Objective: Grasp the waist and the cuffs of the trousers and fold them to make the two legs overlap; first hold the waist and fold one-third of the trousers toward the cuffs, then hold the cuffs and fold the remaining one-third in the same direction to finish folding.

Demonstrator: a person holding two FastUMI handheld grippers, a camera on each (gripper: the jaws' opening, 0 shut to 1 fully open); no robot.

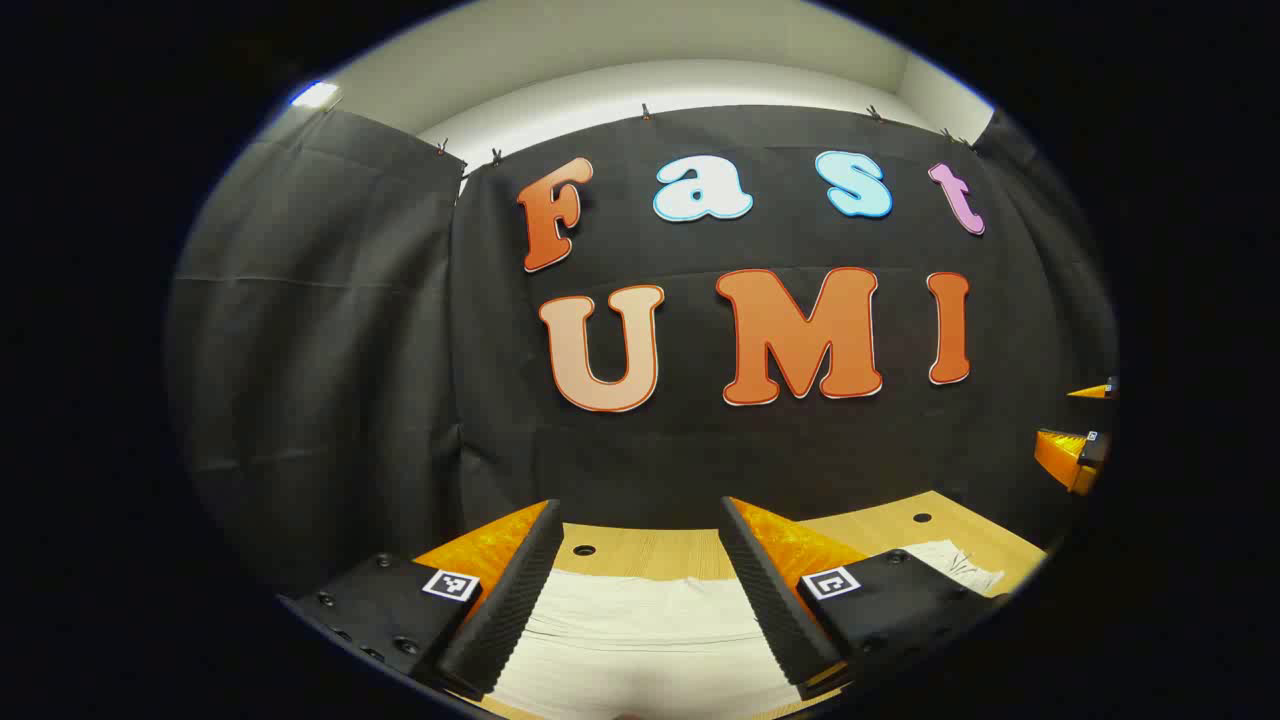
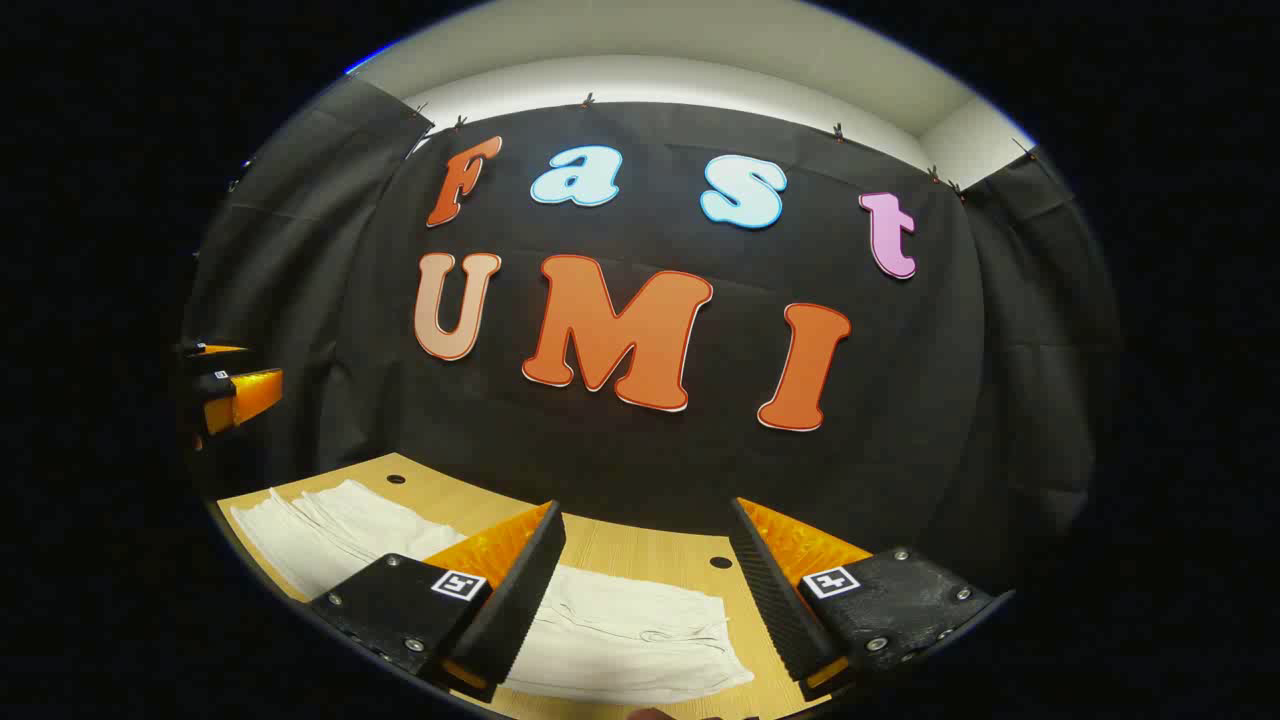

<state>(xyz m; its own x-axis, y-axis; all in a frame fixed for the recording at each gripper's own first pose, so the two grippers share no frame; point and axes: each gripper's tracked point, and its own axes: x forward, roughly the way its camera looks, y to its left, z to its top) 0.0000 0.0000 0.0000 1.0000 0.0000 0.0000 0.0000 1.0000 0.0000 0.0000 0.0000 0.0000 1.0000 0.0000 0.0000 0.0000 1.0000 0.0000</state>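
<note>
**Trousers flat on the worktop, both grippers spread above them**

The trousers [image 2: 620,630] are pale cream cloth, soft and faintly creased, lying flat on a light wood-grain worktop [image 2: 640,555] that has small round dark holes along its far side. In the right gripper view the garment runs as a long band from the left side of the worktop, where it shows as parallel folds and seams, across to the lower middle, where it ends in a squared, wrinkled edge; which end is the waist I cannot tell. Its long axis lies across the view, roughly parallel to the wall.

The right gripper [image 2: 645,590] stands wide apart with nothing between its ribbed, wedge-shaped fingers [image 2: 520,600], poised over that squared end. The other gripper shows at the far left edge of this view.

In the left gripper view the trousers [image 1: 640,630] show as a smooth pale sheet with fine horizontal creases between the fingers, and a crumpled bit of cloth with thin strands lies to the right. The left gripper [image 1: 640,590] is also wide, empty, over the cloth. The worktop [image 1: 650,550] shows beyond.
</note>
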